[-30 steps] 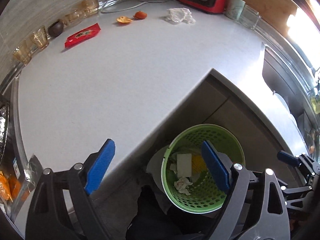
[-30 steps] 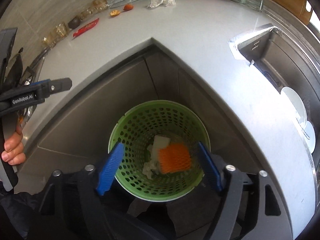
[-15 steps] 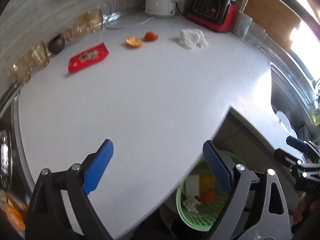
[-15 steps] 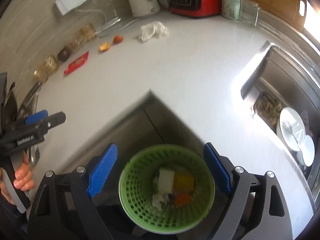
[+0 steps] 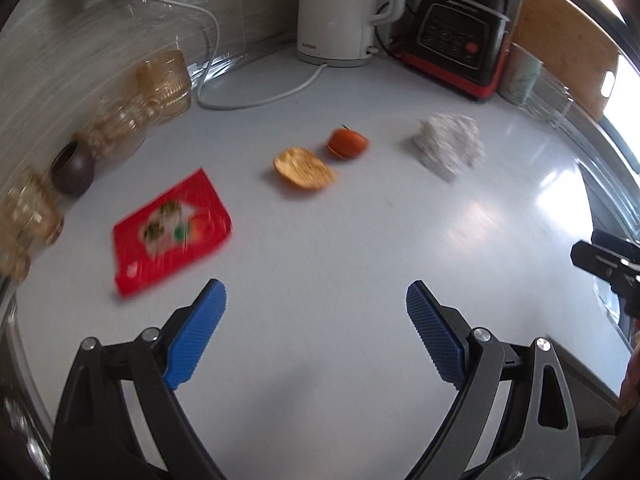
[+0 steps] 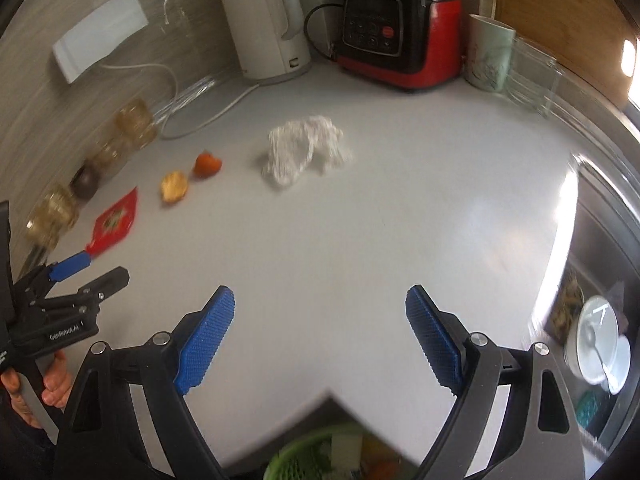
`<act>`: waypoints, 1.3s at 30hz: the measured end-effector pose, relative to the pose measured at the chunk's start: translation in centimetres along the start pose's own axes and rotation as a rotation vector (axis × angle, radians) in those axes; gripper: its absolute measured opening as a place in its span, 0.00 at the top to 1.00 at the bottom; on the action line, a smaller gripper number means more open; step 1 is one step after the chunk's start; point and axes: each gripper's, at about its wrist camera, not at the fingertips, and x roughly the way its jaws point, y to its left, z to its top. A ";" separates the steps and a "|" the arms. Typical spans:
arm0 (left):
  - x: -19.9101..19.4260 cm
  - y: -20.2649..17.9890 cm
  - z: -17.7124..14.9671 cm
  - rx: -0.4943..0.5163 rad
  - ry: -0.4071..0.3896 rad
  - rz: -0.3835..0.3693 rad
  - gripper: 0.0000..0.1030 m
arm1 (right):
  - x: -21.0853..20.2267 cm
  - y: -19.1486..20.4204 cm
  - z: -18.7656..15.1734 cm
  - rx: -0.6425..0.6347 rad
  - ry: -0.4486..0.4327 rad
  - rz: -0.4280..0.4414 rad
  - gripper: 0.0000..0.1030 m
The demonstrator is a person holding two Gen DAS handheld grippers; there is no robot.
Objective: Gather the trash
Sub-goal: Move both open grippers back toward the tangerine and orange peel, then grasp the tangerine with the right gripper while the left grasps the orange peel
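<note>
On the white counter lie a red snack wrapper, a piece of orange peel, a second, redder peel piece and a crumpled white tissue. My left gripper is open and empty, above the counter just short of the wrapper. My right gripper is open and empty, well short of the tissue. The green trash basket with trash in it shows below the counter corner in the right wrist view. The left gripper also shows there, at the left edge.
A white kettle and its cord, a red and black cooker, a mug and glasses stand at the back. Amber glass cups and a dark bowl line the left wall. A sink with dishes lies at the right.
Both grippers rose from over the green basket and moved forward over the counter toward the trash items. The basket has dropped out of the left view. Both stay open.
</note>
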 end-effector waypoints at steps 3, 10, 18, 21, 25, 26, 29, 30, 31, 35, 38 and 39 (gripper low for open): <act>2.3 0.7 2.0 0.004 0.003 -0.001 0.15 | 2.3 0.3 2.4 -0.003 0.001 -0.007 0.15; 5.0 2.2 4.3 -0.025 0.008 -0.044 0.15 | 5.9 4.8 7.7 -0.136 -0.019 0.036 0.15; 4.7 4.0 3.1 -0.063 0.022 -0.080 0.15 | 11.7 11.7 10.2 -0.313 0.054 0.128 0.32; 4.5 4.7 2.8 -0.086 0.022 -0.089 0.15 | 13.4 12.9 10.6 -0.312 0.090 0.159 0.41; 4.4 5.1 2.8 -0.097 0.013 -0.094 0.15 | 14.9 13.7 10.8 -0.320 0.117 0.152 0.56; 4.4 5.1 2.8 -0.099 0.012 -0.094 0.15 | 15.0 13.7 10.9 -0.319 0.123 0.150 0.60; 4.6 5.2 3.1 -0.110 0.011 -0.098 0.15 | 15.2 13.4 10.9 -0.310 0.135 0.160 0.66; 4.6 5.3 3.2 -0.112 0.012 -0.099 0.15 | 15.3 13.5 11.0 -0.312 0.136 0.160 0.66; 4.8 5.2 3.4 -0.115 0.013 -0.100 0.15 | 15.3 13.5 11.0 -0.317 0.138 0.160 0.68; 5.2 4.8 3.9 -0.116 0.012 -0.106 0.15 | 15.2 13.2 11.2 -0.302 0.139 0.175 0.75; 5.9 4.4 4.6 -0.112 0.011 -0.103 0.15 | 14.7 12.6 11.4 -0.275 0.128 0.186 0.79; 6.1 4.2 4.8 -0.114 0.010 -0.103 0.15 | 14.3 12.4 11.3 -0.272 0.120 0.182 0.79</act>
